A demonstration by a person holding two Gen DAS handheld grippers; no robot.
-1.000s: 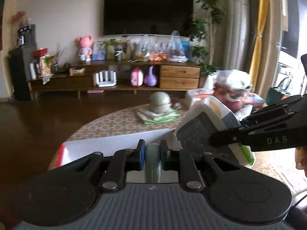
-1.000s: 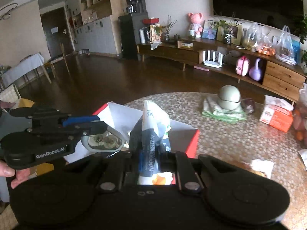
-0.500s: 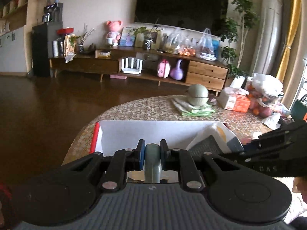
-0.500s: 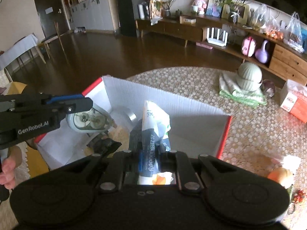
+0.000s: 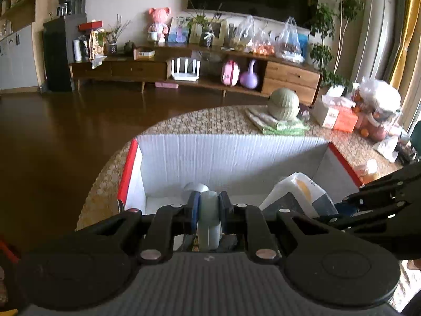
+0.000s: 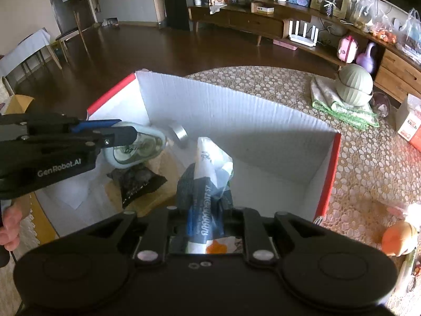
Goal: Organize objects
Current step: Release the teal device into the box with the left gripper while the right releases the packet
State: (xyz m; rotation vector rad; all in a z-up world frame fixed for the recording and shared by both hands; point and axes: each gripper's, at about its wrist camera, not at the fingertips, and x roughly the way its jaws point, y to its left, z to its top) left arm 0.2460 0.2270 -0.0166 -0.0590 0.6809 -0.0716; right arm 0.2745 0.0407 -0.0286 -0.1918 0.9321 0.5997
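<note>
L gripper (image 5: 208,205) clamped on a pale green correction-tape dispenser (image 6: 136,148), blue pads tight on both sides. Dispenser hangs inside the box (image 6: 236,110), near its left wall, above the floor, not resting on anything. From R cam the same gripper comes in from the left edge, dispenser side-on w/ tape reels visible.

R gripper (image 6: 206,216) has a crumpled snack bag (image 6: 208,181) (white/blue/dark, printed text) between its fingers. Jaws have just been opening a bit; bag is upright betw the pads, can't tell if they press on it. Bag sits low inside the box, roughly mid-front. In L cam it shows to the right of the L fingers w/ R gripper's black linkage reaching in from the right.

Box: white corrugated inside, red outside, open top, on a round table (image 6: 368,163) w/ pebble-pattern cloth. Already in the box: metal round tin (image 6: 180,134) by the back-left corner, dark wrapper (image 6: 136,184) on the floor below the dispenser.

On table outside the box: green lidded bowl (image 6: 355,89) on a folded green cloth (image 6: 342,108), orange tissue box (image 6: 410,126) far right, orange fruit (image 6: 398,238) near right edge, blurred.
</note>
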